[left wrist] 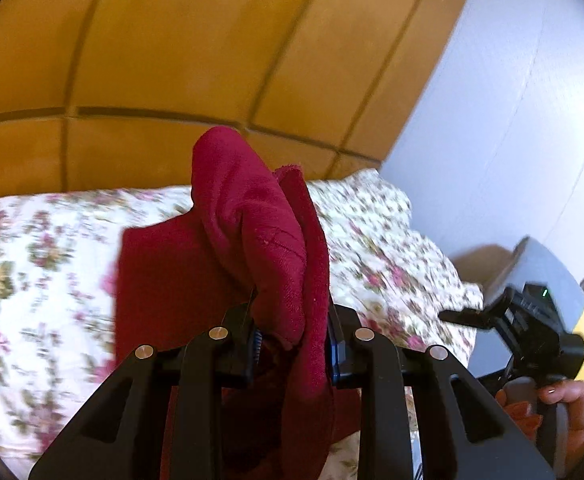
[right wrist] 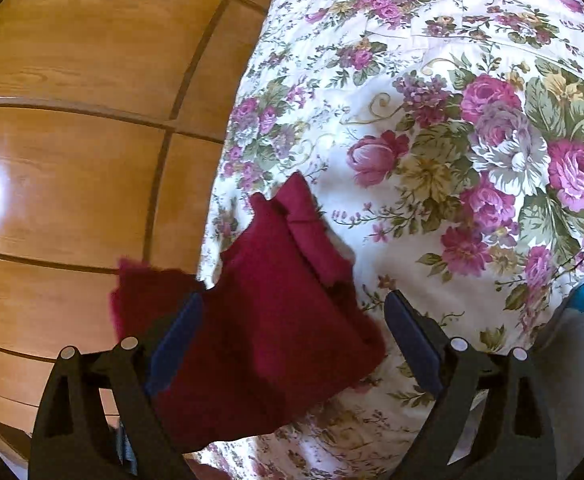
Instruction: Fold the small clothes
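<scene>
Your left gripper (left wrist: 292,336) clamped the red cloth (left wrist: 260,240) at lower centre; your right gripper (right wrist: 292,340) stood apart over the floral bedspread (right wrist: 432,140).

A bed covered by a white quilted bedspread printed with pink and purple roses (right wrist: 432,152) is the supporting surface, extending ahead of and to the right of the right-hand fingers. A crumpled dark red knitted cloth (right wrist: 276,320) lies between those fingers; contact with the bedspread cannot be confirmed.

The red cloth (left wrist: 268,248) hides the left claw's (left wrist: 292,344) fingertips.
</scene>
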Tool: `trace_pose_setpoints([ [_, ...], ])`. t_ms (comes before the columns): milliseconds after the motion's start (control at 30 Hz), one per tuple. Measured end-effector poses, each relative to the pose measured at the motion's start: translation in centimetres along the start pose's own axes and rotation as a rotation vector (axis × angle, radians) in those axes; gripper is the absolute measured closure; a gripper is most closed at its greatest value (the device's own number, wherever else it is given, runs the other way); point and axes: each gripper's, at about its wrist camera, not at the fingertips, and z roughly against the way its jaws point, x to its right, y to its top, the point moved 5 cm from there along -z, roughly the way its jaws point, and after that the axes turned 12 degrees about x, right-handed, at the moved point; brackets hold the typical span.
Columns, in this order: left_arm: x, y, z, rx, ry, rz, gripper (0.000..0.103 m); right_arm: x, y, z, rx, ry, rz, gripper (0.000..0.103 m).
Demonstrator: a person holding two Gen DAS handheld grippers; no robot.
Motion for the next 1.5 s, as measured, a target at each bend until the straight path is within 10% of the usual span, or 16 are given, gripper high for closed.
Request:
trace_pose_setpoints([
  [333,5.0,-8.0,-6.8,-0.164,-0.078,-0.099,0.069,1.6,1.2,-0.2,0.031,-0.053,-0.036,0.011],
  [467,4.7,-8.2,-2.8,-0.094,-0.163,-0.064,0.028,1.3,1.3,-0.7,0.034,-0.063,0.018,0.011],
  [667,-3.4,-6.0,3.1,0.108,0.096,-0.016,0.028,-1.7,-1.8,-3.3,-0.064,-0.046,0.244,0.022],
  [833,-11.9,-7.3,3.9,0.046,0.318,0.128,0.028,-3.0,-5.1,-5.7,-0.125,-0.050,0.369,0.029],
  [1000,-13.5,-9.8,2.3,-0.034,0.326,0.117,0.028,-3.5,-5.2,-8.7,-0.088,-0.046,0.458,0.040],
  [1067,-12.3,-9.9,2.1,-0.036,0.324,0.067,0.028,-3.4,-5.1,-9.8,-0.078,-0.064,0.507,0.082],
  [1267,-10.6,-9.1,1.7,-0.047,0.300,-0.115,0.032,-4.2,-3.5,-6.3,-0.065,-0.015,0.500,0.087],
  [1500,-8.5,-10.7,0.5,-0.035,0.270,-0.237,0.032,1.6,-2.1,-9.9,-0.111,-0.166,0.385,0.086],
])
